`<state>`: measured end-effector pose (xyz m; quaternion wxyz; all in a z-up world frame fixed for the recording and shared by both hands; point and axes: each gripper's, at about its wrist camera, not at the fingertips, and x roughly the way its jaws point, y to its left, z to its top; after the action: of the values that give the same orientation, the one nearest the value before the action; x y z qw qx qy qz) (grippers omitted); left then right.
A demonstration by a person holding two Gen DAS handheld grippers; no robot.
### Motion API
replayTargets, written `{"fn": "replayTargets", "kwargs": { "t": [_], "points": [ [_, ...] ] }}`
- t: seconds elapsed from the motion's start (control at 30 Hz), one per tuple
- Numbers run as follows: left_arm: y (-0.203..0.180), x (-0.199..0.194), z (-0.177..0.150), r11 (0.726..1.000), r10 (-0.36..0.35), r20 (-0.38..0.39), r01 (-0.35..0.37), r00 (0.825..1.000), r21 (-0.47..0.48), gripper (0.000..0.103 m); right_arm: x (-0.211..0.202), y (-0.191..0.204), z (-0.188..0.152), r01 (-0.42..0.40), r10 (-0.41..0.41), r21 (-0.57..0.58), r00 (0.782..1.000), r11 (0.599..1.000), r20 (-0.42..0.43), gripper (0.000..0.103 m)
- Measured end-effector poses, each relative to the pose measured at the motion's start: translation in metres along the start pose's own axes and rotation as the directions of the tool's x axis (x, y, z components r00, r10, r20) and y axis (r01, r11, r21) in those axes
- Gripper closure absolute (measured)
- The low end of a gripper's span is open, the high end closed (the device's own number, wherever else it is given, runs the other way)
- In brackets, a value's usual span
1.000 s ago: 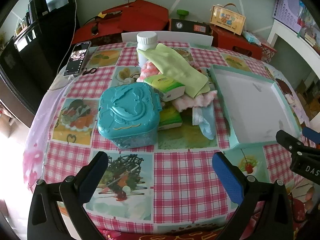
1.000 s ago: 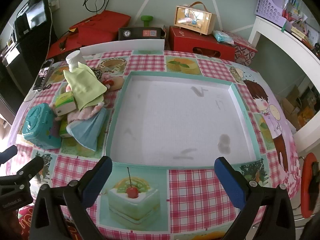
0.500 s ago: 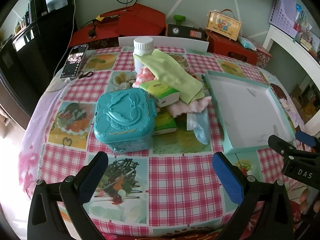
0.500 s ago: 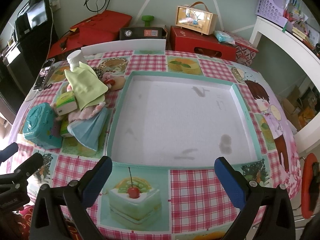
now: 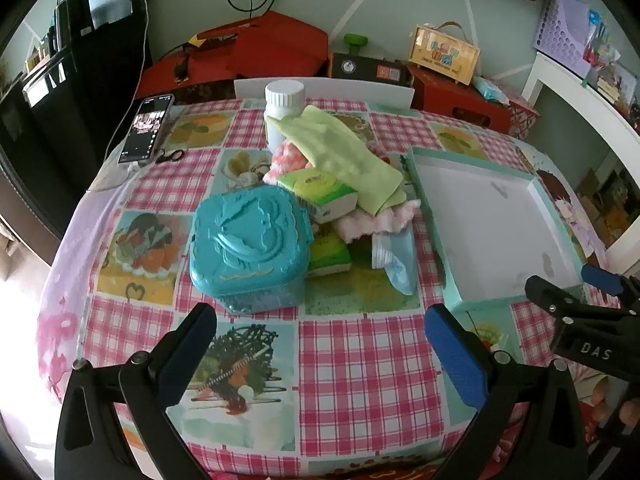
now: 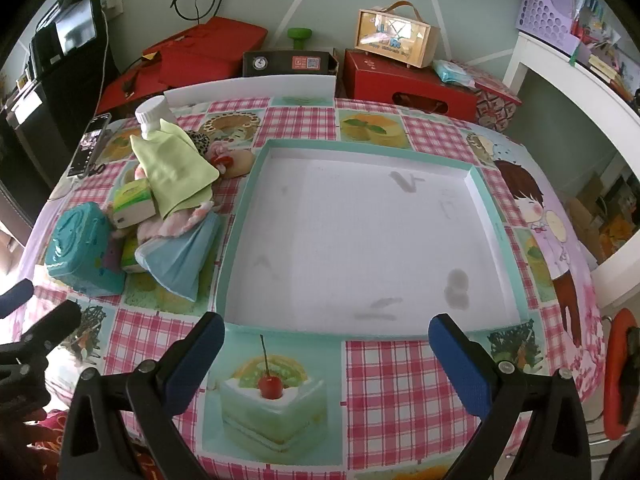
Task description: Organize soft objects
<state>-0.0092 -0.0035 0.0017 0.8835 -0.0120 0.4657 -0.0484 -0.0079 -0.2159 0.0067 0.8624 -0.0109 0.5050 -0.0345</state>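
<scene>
A pile of soft things lies mid-table: a light green cloth (image 5: pixel 340 156) (image 6: pixel 176 168), a pink fluffy cloth (image 5: pixel 372 222), a light blue cloth (image 5: pixel 398 260) (image 6: pixel 180 256) and two green tissue packs (image 5: pixel 324 192). An empty white tray with a teal rim (image 5: pixel 440 240) (image 6: pixel 240 220) lies to the pile's right. My left gripper (image 5: pixel 320 344) is open and empty, near the table's front edge, short of a teal plastic box (image 5: pixel 248 244). My right gripper (image 6: pixel 324 352) is open and empty in front of the tray's near rim.
A white bottle (image 5: pixel 284 108) stands behind the pile. A phone (image 5: pixel 146 128) and small scissors (image 5: pixel 168 156) lie at the far left. Red boxes (image 6: pixel 408 80) and a white shelf (image 6: pixel 580 92) stand beyond the checkered round table (image 5: pixel 360 380).
My left gripper has pulled back and up a little, so the pile and the box look smaller and farther. The right gripper has hardly moved. Both stay open.
</scene>
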Motion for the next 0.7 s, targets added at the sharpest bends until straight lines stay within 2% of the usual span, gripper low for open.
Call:
{"fn": "replayTargets", "kwargs": {
  "t": [0.33, 0.53, 0.7],
  "points": [
    [0.004, -0.009, 0.02, 0.998, -0.066, 0.004, 0.066, 0.998, 0.013, 0.0, 0.011, 0.006, 0.005, -0.003, 0.002, -0.012, 1.0, 1.0, -0.017, 0.0],
    [0.009, -0.016, 0.06, 0.996, -0.092, 0.025, 0.091, 0.995, 0.004, 0.0, 0.011, 0.013, 0.023, -0.021, 0.021, -0.033, 1.0, 0.999, 0.0, 0.0],
    [0.018, -0.008, 0.104, 0.998, -0.057, 0.007, 0.057, 0.998, 0.005, 0.0, 0.005, 0.02, 0.056, -0.032, 0.035, -0.06, 0.998, 0.998, 0.057, 0.0]
  ]
}}
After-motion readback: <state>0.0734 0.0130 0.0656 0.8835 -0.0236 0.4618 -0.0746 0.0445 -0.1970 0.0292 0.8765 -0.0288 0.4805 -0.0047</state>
